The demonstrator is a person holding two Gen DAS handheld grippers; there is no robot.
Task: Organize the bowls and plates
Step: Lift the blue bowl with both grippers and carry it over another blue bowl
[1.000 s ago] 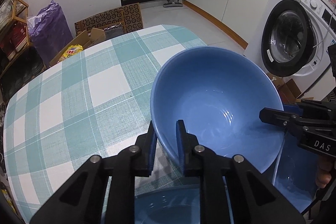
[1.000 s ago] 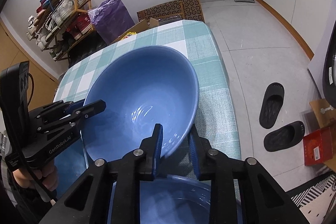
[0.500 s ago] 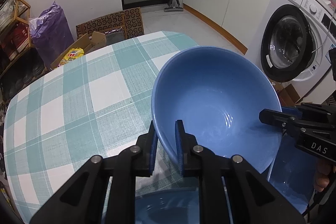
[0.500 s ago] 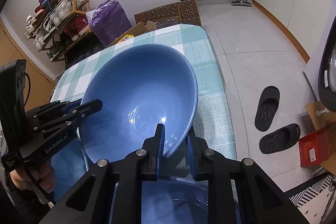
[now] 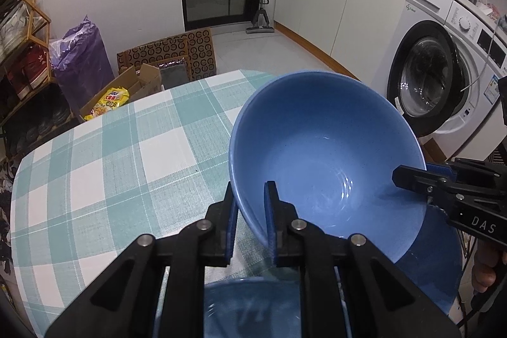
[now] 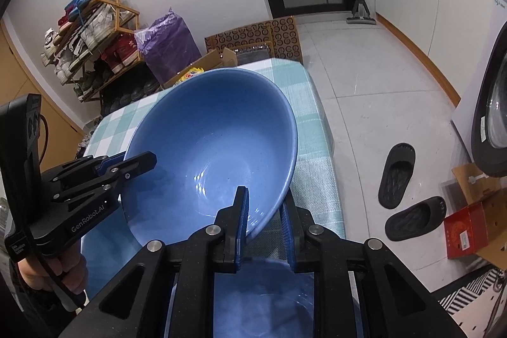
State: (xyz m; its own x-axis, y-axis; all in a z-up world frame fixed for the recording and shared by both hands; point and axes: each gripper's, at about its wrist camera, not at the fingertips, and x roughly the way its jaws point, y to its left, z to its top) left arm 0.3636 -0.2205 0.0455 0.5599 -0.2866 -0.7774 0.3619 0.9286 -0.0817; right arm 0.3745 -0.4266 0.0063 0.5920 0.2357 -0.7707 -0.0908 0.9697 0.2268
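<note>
A large blue bowl (image 5: 326,154) hangs above the checked table (image 5: 104,167), gripped on two sides of its rim. My left gripper (image 5: 250,195) is shut on the near-left rim, one pad inside and one outside. My right gripper (image 6: 264,198) is shut on the opposite rim of the same blue bowl (image 6: 215,141). The right gripper (image 5: 408,179) shows in the left wrist view at the bowl's right edge, and the left gripper (image 6: 139,162) shows in the right wrist view at its left edge. Another blue dish (image 5: 250,309) lies below the held bowl, partly hidden by the fingers.
A blue plate (image 5: 431,268) lies under the bowl's right side. A washing machine (image 5: 443,78) stands right of the table; cardboard boxes (image 5: 171,59), a purple bag (image 5: 79,62) and a shoe rack (image 6: 92,30) stand beyond it. Black slippers (image 6: 399,173) lie on the floor.
Both grippers have lifted the blue bowl higher above the table. More of the room beyond the table shows now. The grips on the rim are unchanged.
</note>
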